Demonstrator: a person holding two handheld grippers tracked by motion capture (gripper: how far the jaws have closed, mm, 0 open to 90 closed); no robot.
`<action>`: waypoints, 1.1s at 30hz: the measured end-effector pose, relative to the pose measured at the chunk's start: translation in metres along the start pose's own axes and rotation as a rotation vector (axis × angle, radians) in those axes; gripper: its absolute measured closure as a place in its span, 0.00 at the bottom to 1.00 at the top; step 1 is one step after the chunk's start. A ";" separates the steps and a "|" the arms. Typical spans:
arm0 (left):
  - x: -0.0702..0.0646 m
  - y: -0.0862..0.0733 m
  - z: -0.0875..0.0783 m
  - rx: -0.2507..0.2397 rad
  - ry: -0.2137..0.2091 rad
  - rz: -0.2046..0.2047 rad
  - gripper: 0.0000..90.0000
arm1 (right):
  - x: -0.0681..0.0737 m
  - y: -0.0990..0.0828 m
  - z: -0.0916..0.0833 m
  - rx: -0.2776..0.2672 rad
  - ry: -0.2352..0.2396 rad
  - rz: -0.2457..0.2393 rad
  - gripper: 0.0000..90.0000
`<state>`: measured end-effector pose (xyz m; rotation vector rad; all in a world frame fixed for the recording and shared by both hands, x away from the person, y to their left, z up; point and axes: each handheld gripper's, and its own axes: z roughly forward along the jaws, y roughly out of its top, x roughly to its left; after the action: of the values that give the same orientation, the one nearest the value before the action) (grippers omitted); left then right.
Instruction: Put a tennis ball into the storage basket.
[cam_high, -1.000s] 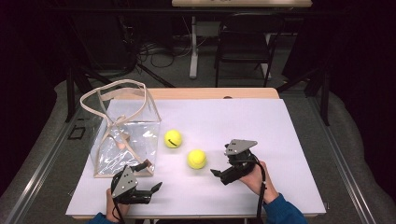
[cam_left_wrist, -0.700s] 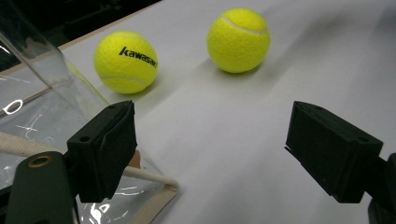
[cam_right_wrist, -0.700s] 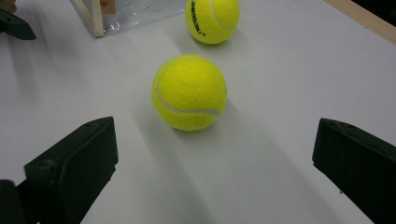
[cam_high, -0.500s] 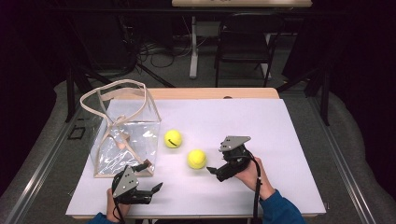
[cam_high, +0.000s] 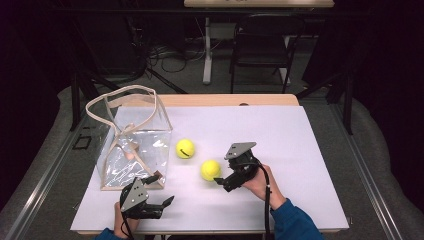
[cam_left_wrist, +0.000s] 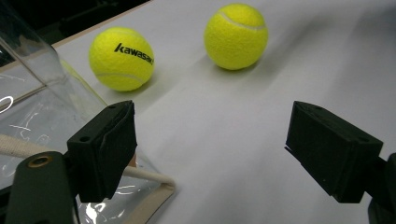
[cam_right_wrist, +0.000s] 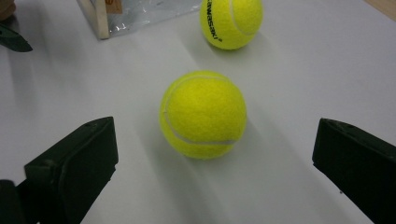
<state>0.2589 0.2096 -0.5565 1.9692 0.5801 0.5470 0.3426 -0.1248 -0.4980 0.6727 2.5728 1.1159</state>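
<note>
Felt is covering the nearer tennis ball (cam_right_wrist: 203, 114), so it is likely offering plenty of friction to the black pads; I judge it light, springy and slightly yielding under a squeeze, and in no danger of breaking. Being round, it is apt to be rolling away on the smooth white table (cam_high: 310, 150) if nudged off-centre, so the hold is best taken across its widest part, one jaw on each side, low enough that it is not squirting upward. It is resting near the middle of the table, toward the front edge, with the right hand-held gripper (cam_high: 231, 181) just beside it, jaws spread wide and lining up on either flank in the right gripper view. The second tennis ball (cam_high: 185, 148), printed with a brand name, is sitting a little farther back, close to the clear bag (cam_high: 131, 150) at the left edge. The left hand-held gripper (cam_high: 159, 204) is waiting wide open at the front-left corner, beside the bag's base.
</note>
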 end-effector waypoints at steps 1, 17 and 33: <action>0.000 0.000 0.000 -0.002 -0.001 -0.001 0.18 | 0.000 0.000 0.002 0.003 0.003 -0.001 0.00; -0.001 0.001 0.001 0.002 -0.011 0.006 0.18 | 0.003 0.007 0.033 0.037 0.046 0.007 0.00; -0.001 0.001 0.001 0.004 -0.016 0.002 0.18 | -0.001 0.006 0.049 0.055 0.058 0.025 0.00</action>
<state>0.2587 0.2077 -0.5568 1.9762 0.5697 0.5315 0.3655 -0.0912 -0.5263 0.6976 2.6592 1.0920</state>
